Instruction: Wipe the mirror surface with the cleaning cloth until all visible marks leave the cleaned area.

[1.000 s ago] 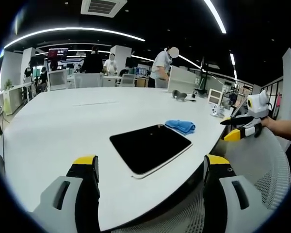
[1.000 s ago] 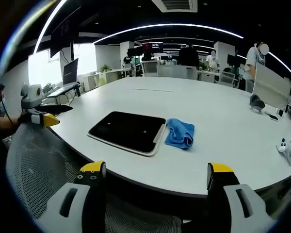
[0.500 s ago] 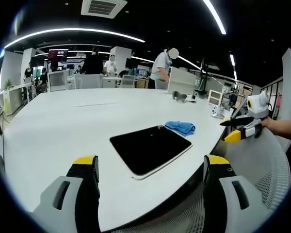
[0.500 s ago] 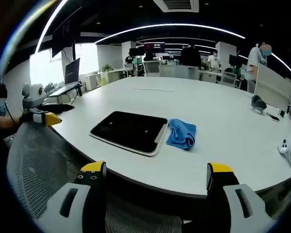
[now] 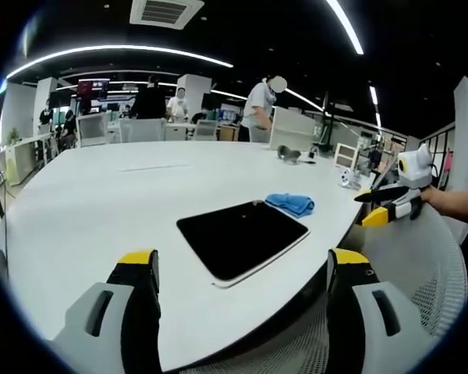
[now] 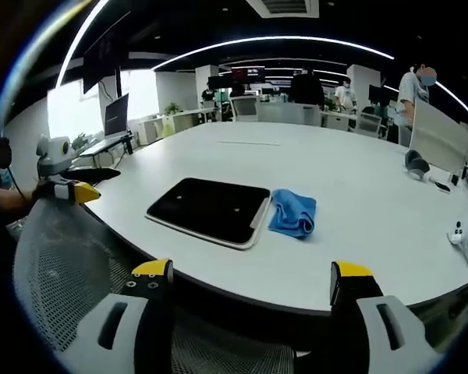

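A flat dark mirror (image 5: 242, 236) (image 6: 210, 209) with a white rim lies near the white table's front edge. A crumpled blue cloth (image 5: 291, 203) (image 6: 294, 214) rests on the table right beside it, touching or nearly touching its edge. My left gripper (image 5: 242, 269) is open, held back from the table with nothing between its jaws; it also appears at the left of the right gripper view (image 6: 78, 183). My right gripper (image 6: 249, 274) is open and empty, below the table edge; it appears at the right of the left gripper view (image 5: 386, 204).
A big white table (image 5: 101, 202) (image 6: 359, 195) spreads ahead. A mesh chair back (image 5: 421, 265) (image 6: 62, 265) stands between the grippers. Small items (image 5: 292, 154) and a white controller (image 6: 456, 231) lie farther along the table. People stand by desks in the background.
The right gripper view has shifted slightly, so the mirror and cloth sit a little to the right. Nothing on the table has moved.
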`<act>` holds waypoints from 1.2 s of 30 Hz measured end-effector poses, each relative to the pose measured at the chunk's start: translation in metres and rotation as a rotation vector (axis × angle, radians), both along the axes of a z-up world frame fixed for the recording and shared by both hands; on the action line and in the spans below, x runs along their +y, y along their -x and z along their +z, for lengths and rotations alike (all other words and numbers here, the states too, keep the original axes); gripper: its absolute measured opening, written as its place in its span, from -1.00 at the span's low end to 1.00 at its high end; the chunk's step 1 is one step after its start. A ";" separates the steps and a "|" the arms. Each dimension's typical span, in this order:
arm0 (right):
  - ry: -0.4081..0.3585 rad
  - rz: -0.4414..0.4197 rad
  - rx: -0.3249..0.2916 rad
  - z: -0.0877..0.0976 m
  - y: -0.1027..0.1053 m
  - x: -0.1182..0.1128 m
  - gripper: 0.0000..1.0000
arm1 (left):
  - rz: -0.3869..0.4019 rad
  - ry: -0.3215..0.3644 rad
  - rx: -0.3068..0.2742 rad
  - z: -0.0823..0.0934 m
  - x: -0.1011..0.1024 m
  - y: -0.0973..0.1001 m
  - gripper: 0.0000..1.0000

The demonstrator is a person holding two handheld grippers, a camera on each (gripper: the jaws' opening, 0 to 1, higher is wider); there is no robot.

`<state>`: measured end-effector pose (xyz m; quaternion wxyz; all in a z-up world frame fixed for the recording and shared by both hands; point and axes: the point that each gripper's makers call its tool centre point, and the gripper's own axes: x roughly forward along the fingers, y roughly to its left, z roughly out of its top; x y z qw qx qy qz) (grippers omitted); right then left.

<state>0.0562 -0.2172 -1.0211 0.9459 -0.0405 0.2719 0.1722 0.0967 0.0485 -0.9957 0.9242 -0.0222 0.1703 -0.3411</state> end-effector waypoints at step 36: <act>0.008 0.099 -0.067 0.045 -0.091 -0.012 -0.01 | -0.002 0.001 -0.006 0.001 0.000 0.000 0.74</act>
